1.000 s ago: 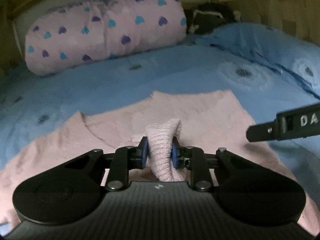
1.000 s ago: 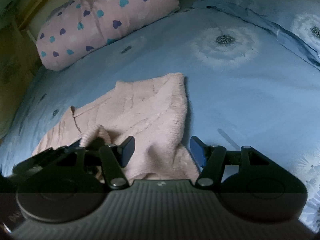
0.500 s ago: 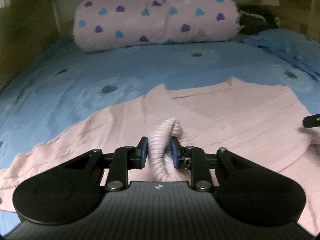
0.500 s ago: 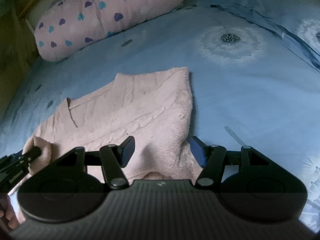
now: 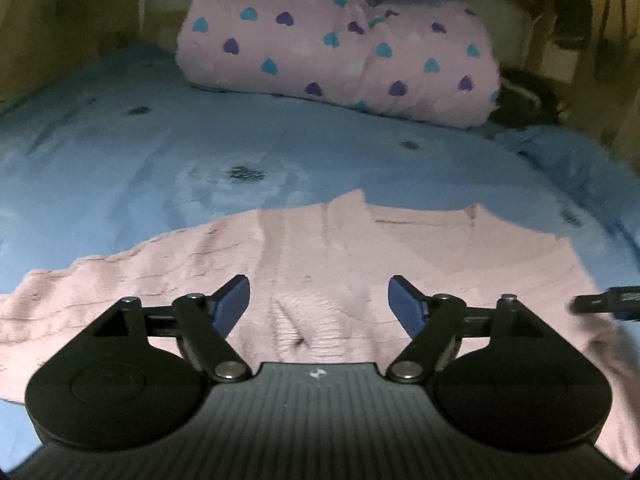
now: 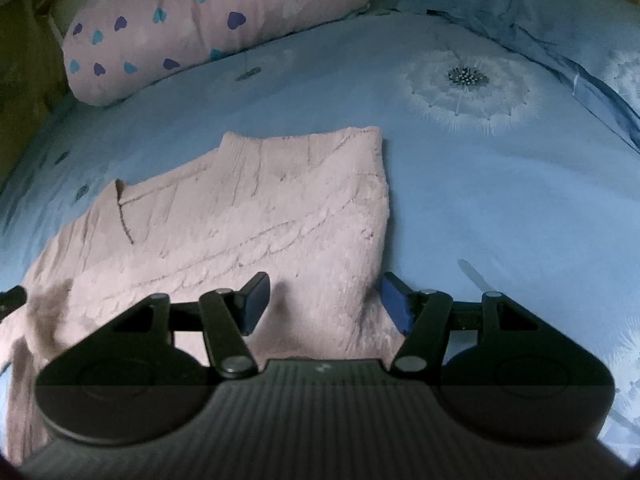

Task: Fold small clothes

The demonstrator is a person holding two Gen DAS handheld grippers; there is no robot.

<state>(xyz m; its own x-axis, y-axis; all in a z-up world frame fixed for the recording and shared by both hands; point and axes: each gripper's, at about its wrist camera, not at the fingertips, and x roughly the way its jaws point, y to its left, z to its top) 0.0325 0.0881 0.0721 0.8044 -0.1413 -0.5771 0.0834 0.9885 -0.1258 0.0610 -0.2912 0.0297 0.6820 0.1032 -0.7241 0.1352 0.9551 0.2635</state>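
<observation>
Your left gripper (image 5: 318,304) has just been opening, and nothing sits between the blue pads (image 5: 232,304) now: the cuff you carried lies loose on the pink knit sweater (image 5: 400,264) directly below and just ahead of the fingers. From that gripper the sweater spreads out in front, its long axis running across your view, one sleeve (image 5: 120,280) stretched away to the left along the blue dandelion bedsheet (image 5: 120,168). That sleeve is on your left gripper's side, so I'd judge the left hand the nearer one for the next fold. Your right gripper (image 6: 324,304) hangs with jaws moderately apart, holding nothing, low over the sweater's right edge (image 6: 380,216); the right pad looks to sit just past that edge, over bare sheet. The heart-print bolster (image 5: 340,52) lies well beyond, clear of everything.
</observation>
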